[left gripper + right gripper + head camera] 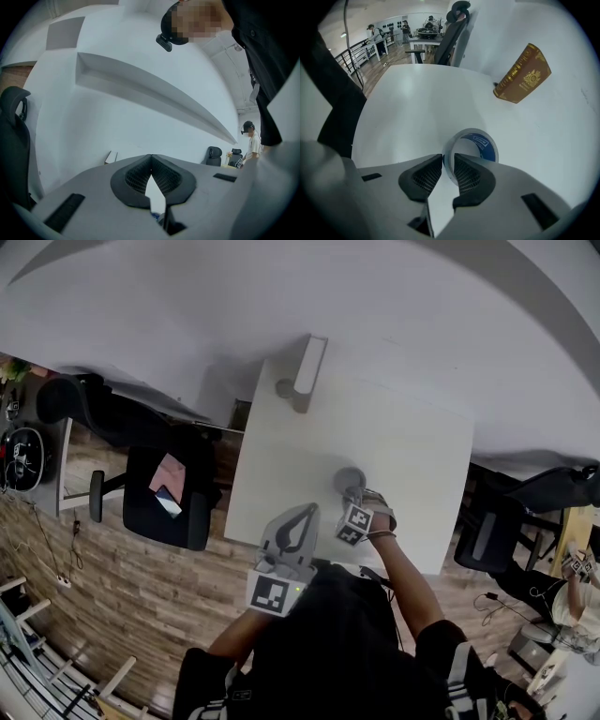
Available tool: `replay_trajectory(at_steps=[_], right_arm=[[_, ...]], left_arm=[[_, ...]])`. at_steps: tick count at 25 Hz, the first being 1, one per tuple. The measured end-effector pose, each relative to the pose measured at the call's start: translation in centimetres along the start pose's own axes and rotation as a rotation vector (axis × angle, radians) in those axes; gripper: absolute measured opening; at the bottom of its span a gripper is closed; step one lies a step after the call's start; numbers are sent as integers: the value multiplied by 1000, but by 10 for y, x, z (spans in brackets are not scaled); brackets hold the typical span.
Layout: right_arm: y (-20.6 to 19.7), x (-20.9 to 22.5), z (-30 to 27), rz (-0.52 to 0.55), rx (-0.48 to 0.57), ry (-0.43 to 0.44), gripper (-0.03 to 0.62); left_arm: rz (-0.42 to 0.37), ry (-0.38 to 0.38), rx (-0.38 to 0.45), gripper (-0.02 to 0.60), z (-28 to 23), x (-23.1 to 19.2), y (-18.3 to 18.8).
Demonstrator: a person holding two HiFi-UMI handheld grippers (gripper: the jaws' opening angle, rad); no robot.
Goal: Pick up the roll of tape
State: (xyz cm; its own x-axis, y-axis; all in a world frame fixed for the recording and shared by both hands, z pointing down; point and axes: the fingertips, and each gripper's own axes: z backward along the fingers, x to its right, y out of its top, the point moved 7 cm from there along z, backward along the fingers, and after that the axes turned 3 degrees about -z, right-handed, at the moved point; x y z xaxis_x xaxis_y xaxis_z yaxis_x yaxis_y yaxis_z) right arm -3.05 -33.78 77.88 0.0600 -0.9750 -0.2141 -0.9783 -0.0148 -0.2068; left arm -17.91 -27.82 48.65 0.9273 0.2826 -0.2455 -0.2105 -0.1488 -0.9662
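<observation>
The white table (412, 456) fills the middle of the head view; over its near part the right gripper (443, 165) has its jaws drawn almost together, clamped on the wall of the roll of tape (480, 143), one jaw inside the ring and one outside; the roll sits at the jaw tips with its open centre and blue inner label facing the gripper's camera, and whether it rests on the tabletop or hangs just clear of it cannot be told; the right forearm (403, 568) reaches forward from the body, angled down to the table; the left gripper (150, 158) is held over the table's near edge, tips pressed together on nothing, facing the wall; a brown book (523, 74) stands at the far edge, well apart from the roll.
</observation>
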Motion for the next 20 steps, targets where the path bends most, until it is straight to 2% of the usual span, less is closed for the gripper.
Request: replay_trajectory(at_steps=[9, 15, 20], right_arm=[[2, -2, -5, 58, -20, 16, 82], [-2, -6, -1, 54, -32, 28, 80], [-10, -15, 12, 29, 2, 23, 77]], left_arm=[[-8, 27, 1, 23, 10, 4, -2], [-12, 34, 14, 23, 20, 15, 1], [-34, 43, 12, 23, 30, 30, 2]])
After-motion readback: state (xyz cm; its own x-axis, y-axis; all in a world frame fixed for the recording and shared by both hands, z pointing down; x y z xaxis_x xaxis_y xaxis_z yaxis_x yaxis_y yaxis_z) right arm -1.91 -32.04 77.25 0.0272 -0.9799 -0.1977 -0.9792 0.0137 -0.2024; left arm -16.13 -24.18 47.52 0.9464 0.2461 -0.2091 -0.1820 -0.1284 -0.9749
